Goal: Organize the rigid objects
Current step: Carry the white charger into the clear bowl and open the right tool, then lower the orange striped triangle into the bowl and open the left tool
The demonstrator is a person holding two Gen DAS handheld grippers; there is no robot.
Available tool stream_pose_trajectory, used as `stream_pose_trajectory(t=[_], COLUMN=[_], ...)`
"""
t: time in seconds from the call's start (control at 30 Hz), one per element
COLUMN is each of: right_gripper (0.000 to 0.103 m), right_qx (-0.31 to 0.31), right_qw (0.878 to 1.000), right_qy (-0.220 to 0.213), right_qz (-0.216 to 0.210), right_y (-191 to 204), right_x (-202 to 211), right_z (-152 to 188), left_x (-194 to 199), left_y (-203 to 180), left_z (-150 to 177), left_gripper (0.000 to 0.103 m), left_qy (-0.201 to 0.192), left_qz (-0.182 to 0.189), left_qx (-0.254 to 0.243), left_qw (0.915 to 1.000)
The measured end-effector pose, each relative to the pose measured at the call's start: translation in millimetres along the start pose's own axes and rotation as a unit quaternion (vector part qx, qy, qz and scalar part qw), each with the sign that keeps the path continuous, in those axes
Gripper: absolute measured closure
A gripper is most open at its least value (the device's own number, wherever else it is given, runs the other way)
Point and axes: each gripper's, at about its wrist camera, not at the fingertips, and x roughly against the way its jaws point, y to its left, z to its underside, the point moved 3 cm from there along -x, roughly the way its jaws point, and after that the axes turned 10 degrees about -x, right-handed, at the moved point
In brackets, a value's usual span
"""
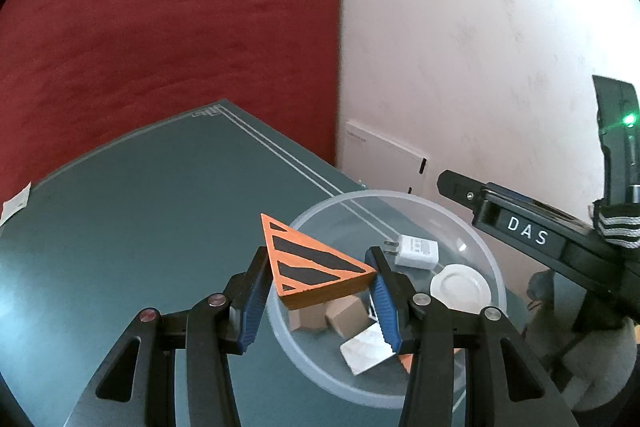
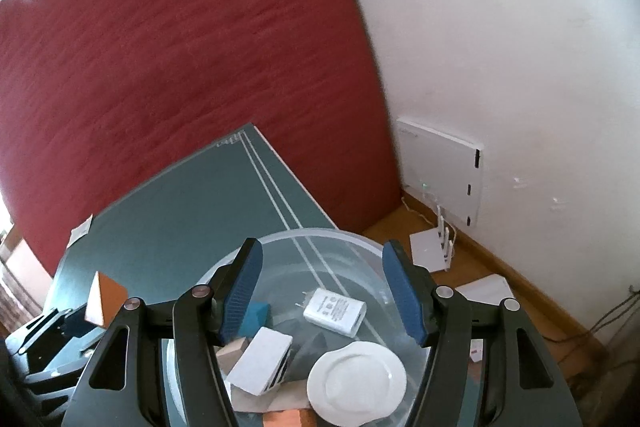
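Left wrist view, left claw (image 1: 320, 277) gripping triangle block (image 1: 310, 267)

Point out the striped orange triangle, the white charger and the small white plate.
striped orange triangle (image 1: 310, 265): left wrist view, striped top face.
white charger (image 2: 335, 311): right wrist view, labelled face.
small white plate (image 2: 357, 383): right wrist view, centre.

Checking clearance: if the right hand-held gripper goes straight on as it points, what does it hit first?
Probably the white charger lying in the clear bowl, between the open fingers of the right hand-held gripper; depth is unclear.
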Motion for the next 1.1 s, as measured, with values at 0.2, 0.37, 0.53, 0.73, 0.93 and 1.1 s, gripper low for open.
stream_pose_trajectory(t=[0.2, 0.37, 0.53, 0.73, 0.93, 1.1], right_gripper=[0.039, 0.039, 0.039, 0.039, 0.038, 0.031], right_qx=[-0.007, -0.008, -0.007, -0.01, -0.01, -0.016], right_qw=[1.0, 1.0, 1.0, 1.0, 0.999, 0.999], right_qy=[-0.007, -0.013, -0.014, -0.012, -0.017, -0.019], right_qz=[0.008, 0.012, 0.018, 0.025, 0.027, 0.029], right_y=[-1.9, -1.9, -3.9, -4.4, -4.9, -7.7], right_x=[3.6, 7.5, 8.1, 9.3, 12.1, 11.5], right_z=[-1.7, -2.2, 1.9, 3.6, 2.2, 0.6], left_x=[-6.8, -9.7, 10.3, 18.5, 31.1, 43.7], left_y=[-8.3, -2.8, -6.5, -15.7, -12.1, -12.1], left_z=[-4.5, -4.2, -2.5, 9.0, 12.5, 16.8], left_gripper=[0.053, 0.05, 0.022, 0.015, 0.006, 0.002], left_qy=[0.002, 0.006, -0.01, -0.009, -0.013, -0.019], left_qz=[0.005, 0.007, -0.004, -0.014, -0.052, -0.083], left_qx=[-0.021, -0.021, -0.023, -0.014, -0.014, -0.02], left_qw=[0.9998, 0.9997, 0.9997, 0.9998, 0.9985, 0.9962])
